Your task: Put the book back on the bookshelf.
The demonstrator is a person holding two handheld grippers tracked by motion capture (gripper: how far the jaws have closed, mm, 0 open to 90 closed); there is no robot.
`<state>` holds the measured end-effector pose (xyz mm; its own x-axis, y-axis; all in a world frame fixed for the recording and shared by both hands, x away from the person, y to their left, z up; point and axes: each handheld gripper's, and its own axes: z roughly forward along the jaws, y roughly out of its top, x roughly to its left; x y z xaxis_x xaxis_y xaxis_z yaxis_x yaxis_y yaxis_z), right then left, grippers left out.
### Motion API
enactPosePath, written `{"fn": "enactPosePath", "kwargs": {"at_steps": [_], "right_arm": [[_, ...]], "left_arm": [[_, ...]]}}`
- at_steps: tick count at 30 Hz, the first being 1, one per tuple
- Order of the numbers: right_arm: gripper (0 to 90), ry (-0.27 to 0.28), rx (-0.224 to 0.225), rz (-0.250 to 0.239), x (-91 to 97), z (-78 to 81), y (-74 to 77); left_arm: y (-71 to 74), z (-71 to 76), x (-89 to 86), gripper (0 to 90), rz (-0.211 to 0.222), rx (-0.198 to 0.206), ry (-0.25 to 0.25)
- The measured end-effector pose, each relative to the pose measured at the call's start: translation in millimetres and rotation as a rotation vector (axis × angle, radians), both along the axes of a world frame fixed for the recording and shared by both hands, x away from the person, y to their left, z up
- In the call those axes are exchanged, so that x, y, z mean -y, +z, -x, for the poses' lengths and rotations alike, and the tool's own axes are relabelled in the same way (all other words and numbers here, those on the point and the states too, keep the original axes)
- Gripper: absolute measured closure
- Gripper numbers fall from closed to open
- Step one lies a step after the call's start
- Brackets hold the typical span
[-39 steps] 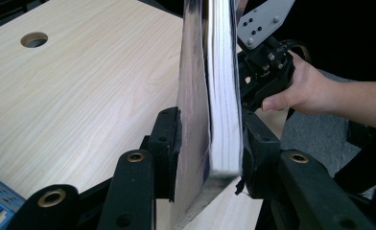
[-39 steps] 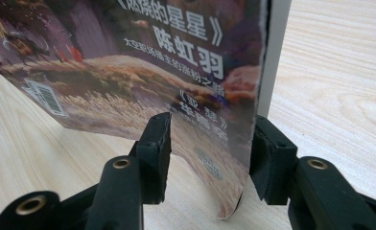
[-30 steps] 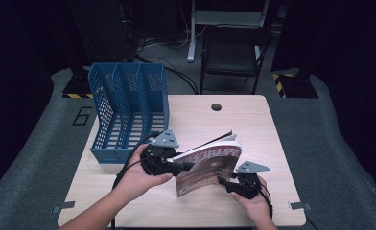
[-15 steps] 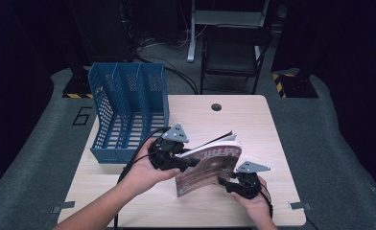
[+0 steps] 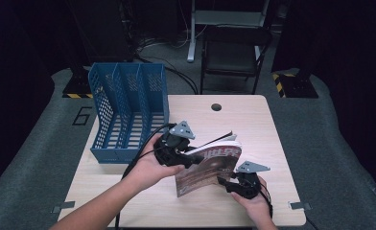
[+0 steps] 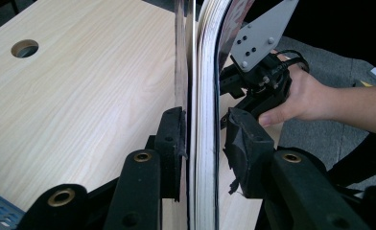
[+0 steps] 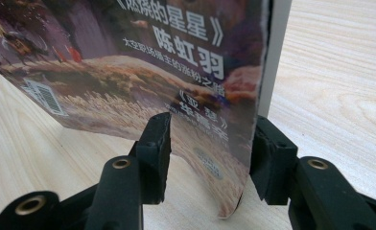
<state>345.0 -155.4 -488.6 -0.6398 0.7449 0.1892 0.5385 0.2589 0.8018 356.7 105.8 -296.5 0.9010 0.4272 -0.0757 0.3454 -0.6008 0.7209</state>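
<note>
A dark room with a black chair (image 5: 234, 52) and cables on a grey floor lies behind the pale wood-grain desk (image 5: 253, 120), which has a round hole (image 5: 216, 107) near its far edge. The near end of the glossy paperback magazine with a brown-and-purple printed cover (image 5: 210, 165) is cut off in the left gripper view, and the spot where the right gripper (image 5: 234, 184) meets the cover is too small to read from above. In the high view the magazine stands tilted on its lower edge between the two grippers, pages fanned slightly at the top. The left gripper (image 6: 203, 143) view looks along the page edges: its fingers (image 6: 171, 139) are narrow, one pad against the outer leaf, the other just beside the cover, so the magazine sits between them, apparently pinched. The same view shows the other hand (image 6: 301, 96) around its gripper beyond the magazine. The right gripper view shows white printed characters and a barcode on the curling cover, whose lower corner hangs in the gap between that gripper's fingers (image 7: 155, 143); these stand wide apart, and only the right pad sits close to the cover's edge. A blue perforated plastic three-slot file rack (image 5: 128, 110) stands beyond the left hand (image 5: 150, 165), well apart from the fingers.
</note>
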Motion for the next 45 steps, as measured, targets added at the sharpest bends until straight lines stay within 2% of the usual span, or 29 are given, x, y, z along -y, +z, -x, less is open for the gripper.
{"fn": "enactPosePath", "kwargs": {"at_steps": [17, 19, 30, 43, 45], "right_arm": [[53.9, 0.001, -0.001, 0.002, 0.2, -0.4, -0.3], [53.9, 0.000, -0.001, 0.001, 0.1, -0.3, -0.3], [53.9, 0.001, -0.002, 0.001, 0.0, -0.4, -0.5], [53.8, 0.002, 0.000, 0.001, 0.1, -0.6, -0.6], [53.8, -0.001, -0.006, -0.002, -0.2, -0.1, -0.4]], "left_arm": [[0.8, -8.1, 8.9, 70.4, -0.028, -0.011, 0.008], [0.0, -8.3, 9.7, 70.6, -0.020, -0.022, 0.016], [-1.0, -11.4, 16.0, 72.7, -0.040, -0.035, 0.010], [-2.2, -12.5, 23.5, 79.3, -0.106, -0.025, -0.005], [-2.4, -12.5, 24.0, 80.7, -0.105, -0.027, -0.004]]}}
